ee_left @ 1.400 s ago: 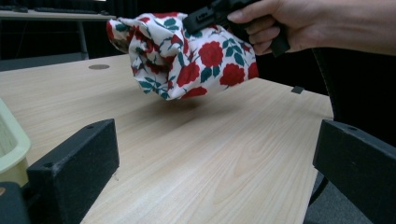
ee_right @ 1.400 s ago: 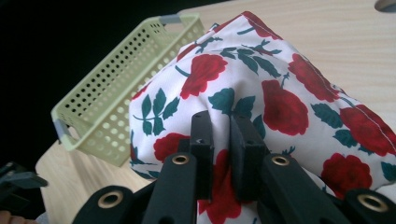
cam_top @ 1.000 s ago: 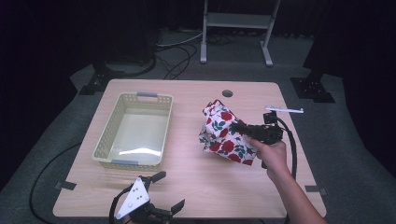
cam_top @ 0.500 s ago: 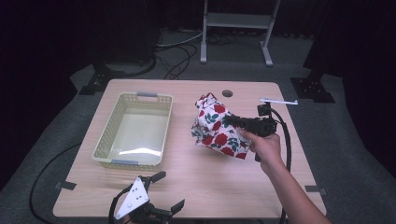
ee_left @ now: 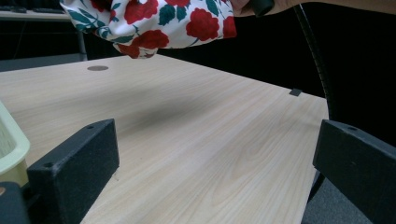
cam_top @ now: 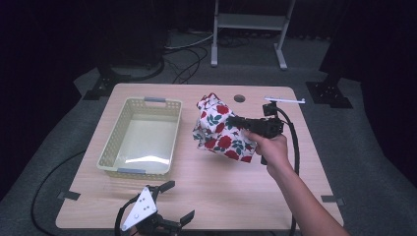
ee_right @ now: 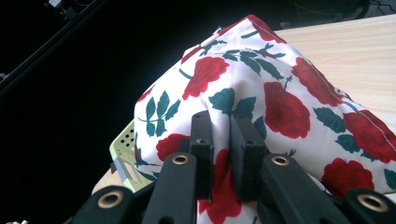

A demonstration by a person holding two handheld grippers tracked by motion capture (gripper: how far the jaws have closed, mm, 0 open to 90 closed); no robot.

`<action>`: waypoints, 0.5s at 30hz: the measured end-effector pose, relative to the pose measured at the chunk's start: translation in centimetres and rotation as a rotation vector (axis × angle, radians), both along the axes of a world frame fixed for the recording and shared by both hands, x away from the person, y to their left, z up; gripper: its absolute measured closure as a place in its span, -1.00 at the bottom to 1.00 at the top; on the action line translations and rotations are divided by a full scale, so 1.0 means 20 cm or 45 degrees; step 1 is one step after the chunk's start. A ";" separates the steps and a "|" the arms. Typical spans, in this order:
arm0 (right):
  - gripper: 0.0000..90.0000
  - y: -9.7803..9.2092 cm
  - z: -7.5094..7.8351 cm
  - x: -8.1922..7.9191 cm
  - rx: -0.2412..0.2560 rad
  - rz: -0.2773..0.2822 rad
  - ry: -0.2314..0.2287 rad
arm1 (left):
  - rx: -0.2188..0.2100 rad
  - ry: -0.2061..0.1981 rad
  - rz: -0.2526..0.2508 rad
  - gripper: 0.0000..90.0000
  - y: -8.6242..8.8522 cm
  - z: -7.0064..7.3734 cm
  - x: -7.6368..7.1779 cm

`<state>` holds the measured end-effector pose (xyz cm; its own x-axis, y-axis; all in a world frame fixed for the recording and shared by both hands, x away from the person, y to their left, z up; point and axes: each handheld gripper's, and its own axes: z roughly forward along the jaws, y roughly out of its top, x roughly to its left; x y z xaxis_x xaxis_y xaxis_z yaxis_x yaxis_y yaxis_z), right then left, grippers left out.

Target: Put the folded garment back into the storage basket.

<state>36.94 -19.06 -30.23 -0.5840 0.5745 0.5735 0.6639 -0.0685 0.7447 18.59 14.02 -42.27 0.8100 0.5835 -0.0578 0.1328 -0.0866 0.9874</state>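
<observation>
A white cloth with red roses and green leaves hangs in the air above the middle of the wooden table, just right of the basket. My right gripper is shut on a fold of it; in the right gripper view the two jaws pinch the cloth between them. My left gripper lies at the table's front edge, open, nothing between its fingers. In the left gripper view the cloth floats above the tabletop, casting a soft shadow.
A pale yellow-green plastic basket sits on the left half of the table, nothing inside it. A round hole marks the tabletop's far side. A metal stand and cables lie on the floor beyond.
My right gripper has carried the cloth up and leftward, toward the basket. The left gripper has stayed where it was.
</observation>
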 end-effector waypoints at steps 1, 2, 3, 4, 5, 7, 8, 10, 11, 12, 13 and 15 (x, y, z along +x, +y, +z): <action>0.79 0.01 0.00 0.00 0.001 0.003 -0.002 | 0.000 0.001 0.000 -1.00 0.00 0.00 0.00; 0.79 0.01 0.01 0.01 0.005 0.007 -0.009 | -0.001 0.001 0.000 -1.00 0.00 0.00 0.00; 0.79 0.02 0.01 0.01 0.007 0.009 -0.008 | -0.002 0.001 0.000 -1.00 0.00 0.00 0.00; 0.79 0.03 0.01 0.01 0.009 0.015 -0.010 | -0.004 0.001 0.000 -1.00 0.00 0.00 0.00; 0.79 0.03 0.02 0.02 0.008 0.017 -0.008 | -0.004 0.001 0.000 -1.00 0.00 0.00 0.00; 0.79 0.05 0.02 0.02 0.001 0.027 -0.013 | -0.006 0.002 0.000 -1.00 0.00 0.00 0.00; 0.79 0.06 0.02 0.02 -0.002 0.030 -0.013 | -0.007 0.003 0.000 -1.00 0.00 0.00 0.00; 0.79 0.07 0.03 0.03 -0.006 0.038 -0.005 | -0.006 0.001 -0.001 -1.00 0.00 0.00 0.00; 0.79 0.08 0.03 0.03 -0.003 0.041 -0.007 | -0.007 0.001 -0.001 -1.00 0.00 0.00 0.00; 0.79 0.08 0.03 0.03 -0.001 0.042 -0.011 | -0.007 0.001 0.000 -1.00 0.00 0.00 0.00; 0.79 0.09 0.03 0.04 0.000 0.045 -0.008 | -0.007 0.001 0.000 -1.00 0.00 0.00 0.00; 0.79 0.11 0.04 0.04 -0.002 0.050 -0.008 | -0.006 0.001 0.000 -1.00 0.00 0.00 0.00</action>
<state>37.77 -16.95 -29.52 -0.6098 0.5519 0.5688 0.6611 -0.0417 0.7492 18.62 14.08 -42.26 0.8098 0.5836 -0.0612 0.1338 -0.0820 0.9876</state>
